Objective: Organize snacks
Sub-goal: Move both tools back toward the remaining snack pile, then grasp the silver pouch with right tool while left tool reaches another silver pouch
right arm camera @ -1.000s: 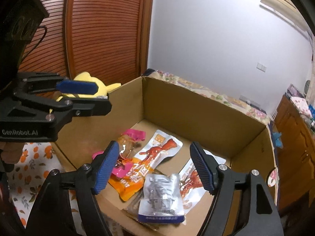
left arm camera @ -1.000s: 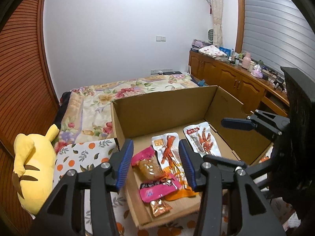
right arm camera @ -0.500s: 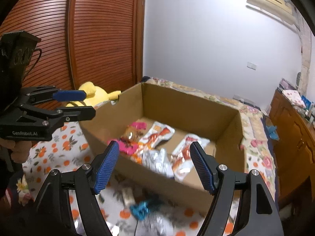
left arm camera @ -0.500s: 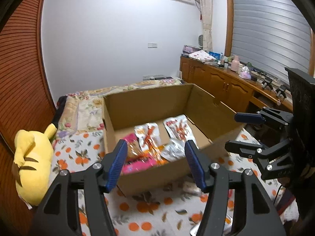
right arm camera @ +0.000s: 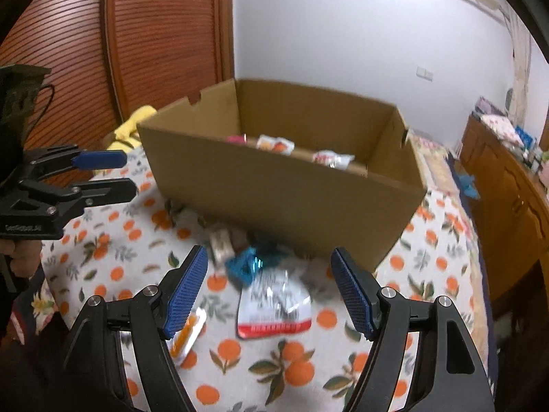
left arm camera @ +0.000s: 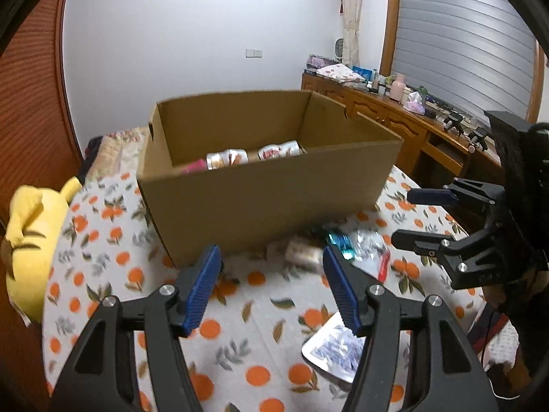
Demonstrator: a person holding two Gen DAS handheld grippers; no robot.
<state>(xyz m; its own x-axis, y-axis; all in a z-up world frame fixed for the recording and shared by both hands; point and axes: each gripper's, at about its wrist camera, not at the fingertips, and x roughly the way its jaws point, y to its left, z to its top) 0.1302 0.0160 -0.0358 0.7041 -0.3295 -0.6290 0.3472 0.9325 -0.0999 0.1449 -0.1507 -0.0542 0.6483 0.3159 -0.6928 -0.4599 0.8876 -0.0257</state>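
**Both hand-held grippers spread and empty over loose snacks in front of the box**

The cardboard box (left arm camera: 260, 202) stands open on a surface covered with an orange-print cloth (left arm camera: 236, 340); what carries it cannot be told. Inside, along the far wall, at least 3 snack packets (left arm camera: 226, 158) show above the near wall: 1 pink at the left, 2 white-and-red beside it.

More snacks lie loose on the cloth just in front of the box's near wall. A small beige wrapped snack (right arm camera: 221, 245) sits close to the wall, a teal foil packet (right arm camera: 245, 266) just beside it, and a silver packet with a red bottom band (right arm camera: 274, 305) touches the teal one on the near side. An orange packet (right arm camera: 183, 338) lies partly hidden behind one finger of the right tool. In the left wrist view, a silver-and-blue packet (left arm camera: 334, 352) lies nearer the front edge of the cloth.

Left hand-held gripper (left arm camera: 271, 286): jaws spread, nothing between them, above the cloth. Right hand-held gripper (right arm camera: 269, 288): jaws spread, empty, above the silver and teal packets, not touching them.

A yellow plush toy (left arm camera: 29, 240) lies at the cloth's left edge. Frames are motion-blurred.
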